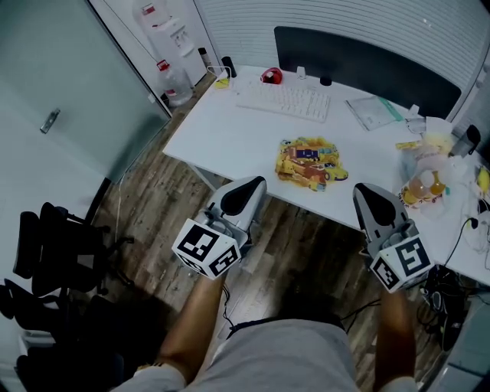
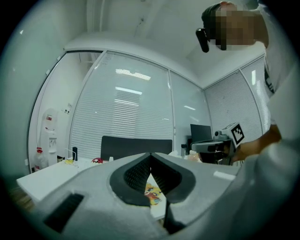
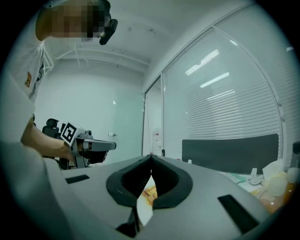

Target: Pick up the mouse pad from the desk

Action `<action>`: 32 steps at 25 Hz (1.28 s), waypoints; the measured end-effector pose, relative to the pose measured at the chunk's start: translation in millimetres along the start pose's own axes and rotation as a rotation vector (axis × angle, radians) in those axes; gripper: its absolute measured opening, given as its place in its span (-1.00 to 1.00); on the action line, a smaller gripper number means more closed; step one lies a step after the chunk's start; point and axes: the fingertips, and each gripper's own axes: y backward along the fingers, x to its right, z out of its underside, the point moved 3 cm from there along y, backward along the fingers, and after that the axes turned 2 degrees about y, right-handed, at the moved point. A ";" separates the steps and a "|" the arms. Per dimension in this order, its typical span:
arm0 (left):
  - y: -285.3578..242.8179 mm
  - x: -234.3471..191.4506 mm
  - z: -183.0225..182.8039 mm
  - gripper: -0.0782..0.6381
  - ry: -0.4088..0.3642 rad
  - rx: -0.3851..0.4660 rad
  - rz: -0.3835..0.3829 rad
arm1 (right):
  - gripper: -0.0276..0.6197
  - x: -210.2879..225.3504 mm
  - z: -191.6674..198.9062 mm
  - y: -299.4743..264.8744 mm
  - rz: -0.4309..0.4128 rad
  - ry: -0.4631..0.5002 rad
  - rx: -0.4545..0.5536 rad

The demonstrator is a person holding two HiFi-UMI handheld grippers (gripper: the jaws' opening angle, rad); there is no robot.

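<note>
1. Head view: the colourful mouse pad [image 1: 310,162] is seen lying flat on the white desk [image 1: 230,138], at frame centre.
2. The left gripper [image 1: 256,185] and right gripper [image 1: 361,191] are held closed and empty, lower in frame.

Desk [image 1: 230,138]: plain white top. Mouse pad [image 1: 310,162]: yellow ground with a busy cartoon print in red, blue and orange. Keyboard [image 1: 283,99]: white. Small rounded item [image 1: 271,76] by the keyboard: red with a dark patch. Screen panel [image 1: 360,65] at the desk's far edge: dark charcoal, no pattern. Blinds [image 1: 344,19]: white, fine horizontal slats. Floor [image 1: 161,222]: brown wood-grain planks, light and dark mixed. Office chair [image 1: 53,253]: black. Water dispenser [image 1: 170,46]: white with red labels. Left gripper [image 1: 257,184] and right gripper [image 1: 360,188]: light grey shells, black ribbed lining on the jaws. Marker cubes [image 1: 207,246]: white faces carrying black square patterns. Person's shorts [image 1: 283,356]: grey.
</note>
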 end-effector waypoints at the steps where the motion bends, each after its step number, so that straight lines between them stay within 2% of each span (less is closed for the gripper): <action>1: -7.1 -3.0 5.1 -0.74 -0.001 -0.014 -0.006 | -0.88 6.9 4.3 -4.4 -0.001 0.002 -0.014; 8: -50.0 -24.3 41.9 -0.74 0.040 -0.155 -0.075 | -0.88 43.9 37.8 -31.9 -0.025 -0.023 -0.124; 17: -76.9 -45.3 78.2 -0.73 0.097 -0.326 -0.130 | -0.87 74.5 72.8 -59.2 -0.031 -0.071 -0.247; 30: -117.0 -89.6 124.7 -0.73 0.147 -0.492 -0.103 | -0.87 106.7 115.0 -96.5 0.010 -0.115 -0.392; 32: -123.5 -98.5 130.3 -0.65 0.163 -0.512 -0.092 | -0.87 110.1 122.6 -104.9 0.009 -0.124 -0.418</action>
